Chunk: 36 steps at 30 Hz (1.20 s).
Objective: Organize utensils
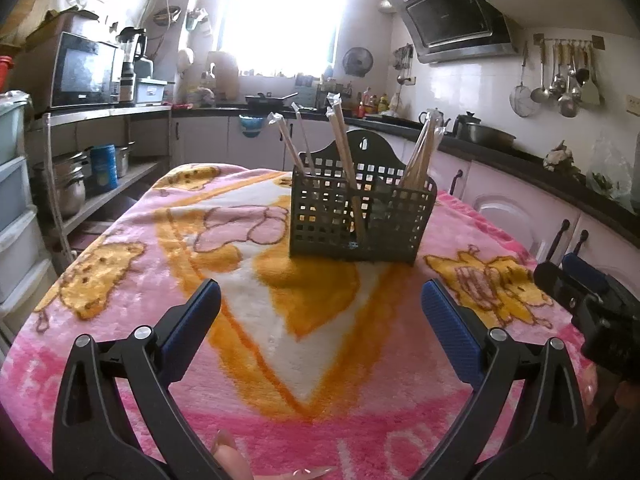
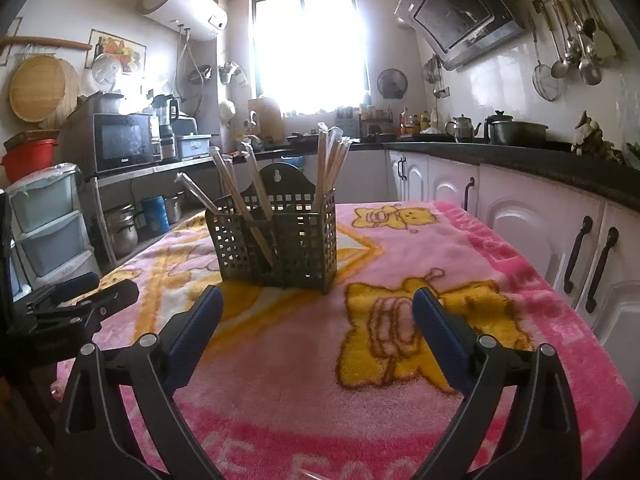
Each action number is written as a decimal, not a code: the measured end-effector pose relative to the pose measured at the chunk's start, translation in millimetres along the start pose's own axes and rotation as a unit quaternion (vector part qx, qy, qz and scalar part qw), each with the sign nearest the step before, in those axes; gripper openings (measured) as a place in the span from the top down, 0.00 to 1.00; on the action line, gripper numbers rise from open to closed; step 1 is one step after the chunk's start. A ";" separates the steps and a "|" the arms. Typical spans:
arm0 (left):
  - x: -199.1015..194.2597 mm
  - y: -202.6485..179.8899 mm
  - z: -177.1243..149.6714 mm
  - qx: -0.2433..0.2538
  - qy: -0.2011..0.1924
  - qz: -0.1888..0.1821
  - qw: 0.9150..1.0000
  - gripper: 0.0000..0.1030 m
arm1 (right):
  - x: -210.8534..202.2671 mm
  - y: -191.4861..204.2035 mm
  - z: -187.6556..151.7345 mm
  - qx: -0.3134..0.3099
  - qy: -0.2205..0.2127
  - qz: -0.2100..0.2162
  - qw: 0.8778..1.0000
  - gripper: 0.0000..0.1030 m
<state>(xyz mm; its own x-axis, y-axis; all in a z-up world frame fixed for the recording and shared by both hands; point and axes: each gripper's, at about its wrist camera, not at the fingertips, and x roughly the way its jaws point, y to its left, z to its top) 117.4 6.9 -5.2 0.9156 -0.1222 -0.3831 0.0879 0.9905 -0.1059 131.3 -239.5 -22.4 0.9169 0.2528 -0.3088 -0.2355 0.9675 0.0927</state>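
Broadly, a desk covered by a pink and orange cartoon blanket [image 1: 248, 264] fills both views, and everything else is placed relative to the dark perforated utensil caddy [image 1: 360, 216] standing upright on it, toward the far end. Behind the caddy run the kitchen counters, a bright window and, to the right, a range hood [image 1: 452, 20] with ladles hanging beside it; to the left sits a microwave [image 1: 86, 70] on a shelf.

The left hand-held gripper [image 1: 320, 308] hovers over the blanket on the near side of the caddy, its blue-padded fingers spread wide with nothing between them. The right hand-held gripper [image 2: 318, 316] is likewise near the caddy's front, fingers apart and empty; from the left wrist view it shows at the right edge.

Inside the caddy, wrapped chopsticks [image 1: 344, 140] lean in several compartments: some in the left section, a pair near the middle, a bundle [image 2: 330, 156] in the right section.
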 end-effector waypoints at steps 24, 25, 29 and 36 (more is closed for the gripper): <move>-3.6 -2.6 -3.5 0.001 -0.007 0.002 1.000 0.11 | -5.0 6.2 -3.6 -0.008 0.004 0.001 1.000 0.08; -4.1 -2.7 -3.3 0.001 -0.007 0.002 1.000 0.11 | -5.0 6.0 -3.7 -0.008 0.004 0.002 1.000 0.08; -4.6 -2.5 -2.6 0.002 -0.008 0.002 1.000 0.11 | -4.5 6.0 -3.8 -0.008 0.005 0.002 1.000 0.08; -5.8 -2.0 -2.6 0.002 -0.009 0.003 1.000 0.11 | -5.4 6.9 -4.0 -0.009 0.005 0.001 1.000 0.08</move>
<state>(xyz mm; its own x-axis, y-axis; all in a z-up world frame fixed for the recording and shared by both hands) 110.9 5.4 -5.1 0.9231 -0.1160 -0.3666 0.0848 0.9913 -0.1002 123.5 -234.1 -23.8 0.9133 0.2544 -0.3181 -0.2426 0.9671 0.0769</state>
